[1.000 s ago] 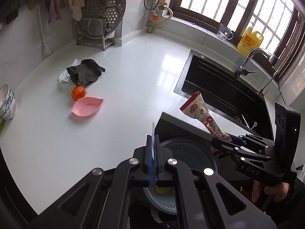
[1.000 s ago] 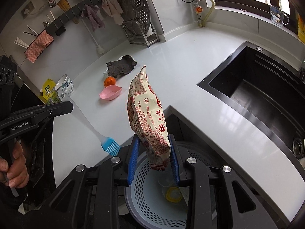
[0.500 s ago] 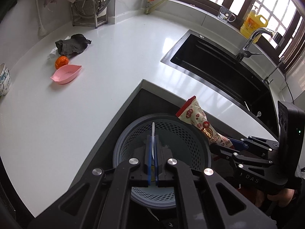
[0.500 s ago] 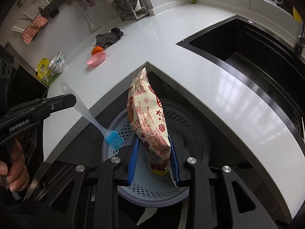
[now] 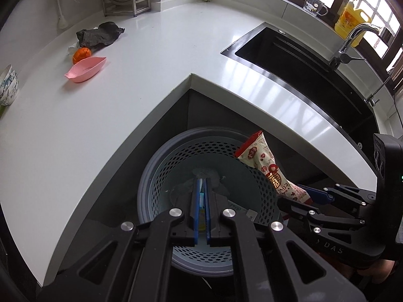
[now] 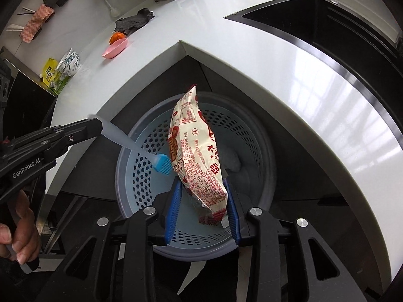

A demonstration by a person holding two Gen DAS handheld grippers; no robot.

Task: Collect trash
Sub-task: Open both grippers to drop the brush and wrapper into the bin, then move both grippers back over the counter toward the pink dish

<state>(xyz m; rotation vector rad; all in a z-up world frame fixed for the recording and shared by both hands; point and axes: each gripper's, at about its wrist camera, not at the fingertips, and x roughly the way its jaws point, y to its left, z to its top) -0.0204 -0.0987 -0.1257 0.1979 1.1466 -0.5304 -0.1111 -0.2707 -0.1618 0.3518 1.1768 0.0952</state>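
Both grippers point down over a round grey perforated plastic bin (image 6: 141,176) set in the inside corner of the white countertop (image 5: 126,95).

Right gripper (image 6: 202,198): its jaws have just been opening. Between the blue pads stands a cream-and-red printed foil snack bag (image 6: 199,156), puffed, upright, crimped lower end low between the pads; the left pad stands clear of it, while contact at the right pad cannot be told.

Left gripper (image 5: 201,203): jaws nearly closed on the translucent handle of a blue-bristled silicone pastry brush (image 6: 161,163), bristles inside the bin rim, beside the bag
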